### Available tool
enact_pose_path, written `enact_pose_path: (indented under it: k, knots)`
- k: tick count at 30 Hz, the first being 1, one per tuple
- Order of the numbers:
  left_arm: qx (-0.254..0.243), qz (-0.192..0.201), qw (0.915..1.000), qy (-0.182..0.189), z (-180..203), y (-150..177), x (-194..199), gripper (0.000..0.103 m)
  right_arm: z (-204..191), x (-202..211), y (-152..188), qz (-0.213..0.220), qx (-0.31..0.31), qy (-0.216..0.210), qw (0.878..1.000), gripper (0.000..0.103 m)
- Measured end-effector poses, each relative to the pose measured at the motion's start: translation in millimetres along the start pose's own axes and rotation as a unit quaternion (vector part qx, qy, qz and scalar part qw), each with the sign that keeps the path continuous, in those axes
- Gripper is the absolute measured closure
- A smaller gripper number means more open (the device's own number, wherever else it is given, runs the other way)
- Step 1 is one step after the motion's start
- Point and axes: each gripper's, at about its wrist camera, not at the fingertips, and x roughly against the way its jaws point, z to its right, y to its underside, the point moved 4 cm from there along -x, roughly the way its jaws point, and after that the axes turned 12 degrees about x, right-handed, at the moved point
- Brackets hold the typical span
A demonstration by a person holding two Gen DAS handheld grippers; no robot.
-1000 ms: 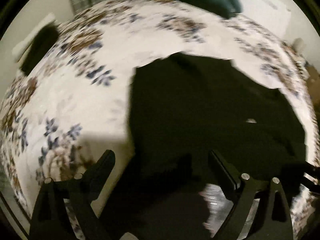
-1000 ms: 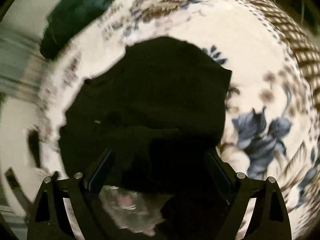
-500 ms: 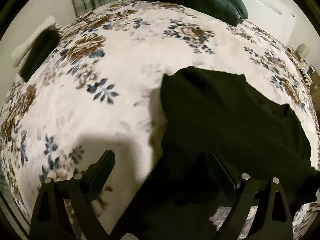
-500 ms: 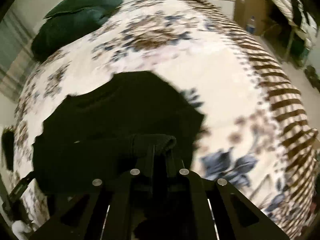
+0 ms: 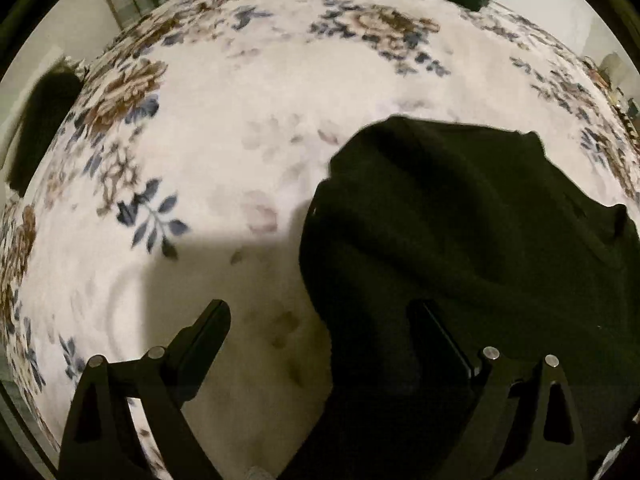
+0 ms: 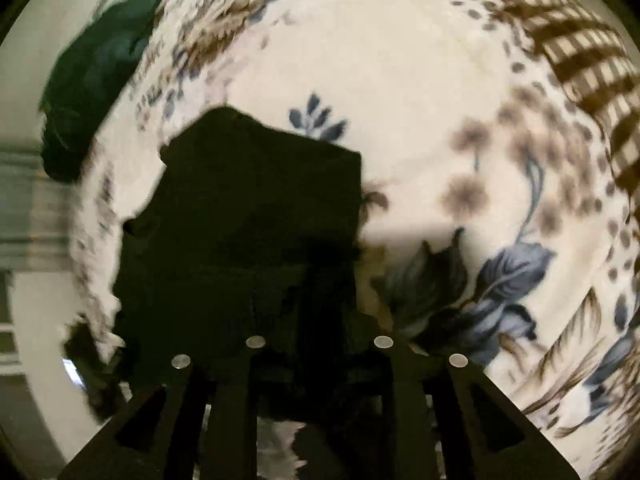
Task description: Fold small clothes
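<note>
While both grippers point steeply down at the flowery blanket (image 5: 248, 128), the left gripper (image 5: 320, 320) stands wide open over the edge of the black garment (image 5: 460, 220). The right gripper (image 6: 318, 320) has its jaws close together, just eased open a little, with black cloth bunched between them.

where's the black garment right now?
The black garment lies on the floral blanket: right half of the left wrist view, left-centre of the right wrist view, with the green pillow beyond it.
</note>
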Motion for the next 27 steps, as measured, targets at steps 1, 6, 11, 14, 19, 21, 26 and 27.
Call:
enact_pose_path:
  k: [1, 6, 11, 14, 19, 21, 26, 27]
  knots:
    - [-0.001, 0.006, 1.0, 0.004, -1, 0, 4, 0.008, -3, 5, 2, 0.008, 0.007, -0.005, 1.0, 0.08]
    - [-0.001, -0.022, 0.9998, 0.0, -10, 12, -14, 0.008, -9, -19, 18, -0.026, 0.049, 0.039, 0.998, 0.08]
    - [0.037, -0.032, 0.9968, 0.064, -31, 23, 16, 0.008, -9, -17, 22, -0.019, 0.03, 0.021, 0.999, 0.057]
    - [0.035, -0.029, 0.9941, 0.099, -47, 51, 58, 0.008, -17, 4, 42, -0.008, 0.044, 0.002, 0.999, 0.024]
    - [0.012, -0.071, 0.9928, 0.096, -82, 129, 94, 0.008, -6, 31, 118, -0.047, 0.049, -0.004, 0.998, 0.021]
    - [-0.002, -0.102, 0.9918, 0.076, -97, 166, 91, 0.008, 7, 33, 152, -0.071, 0.044, 0.007, 0.996, 0.021]
    - [-0.011, -0.149, 0.9873, 0.056, -131, 241, 70, 0.008, 58, 28, 252, -0.137, 0.022, 0.016, 0.99, 0.021]
    - [-0.016, -0.151, 0.9871, 0.051, -135, 252, 64, 0.008, 68, 26, 270, -0.146, 0.019, 0.012, 0.989, 0.021]
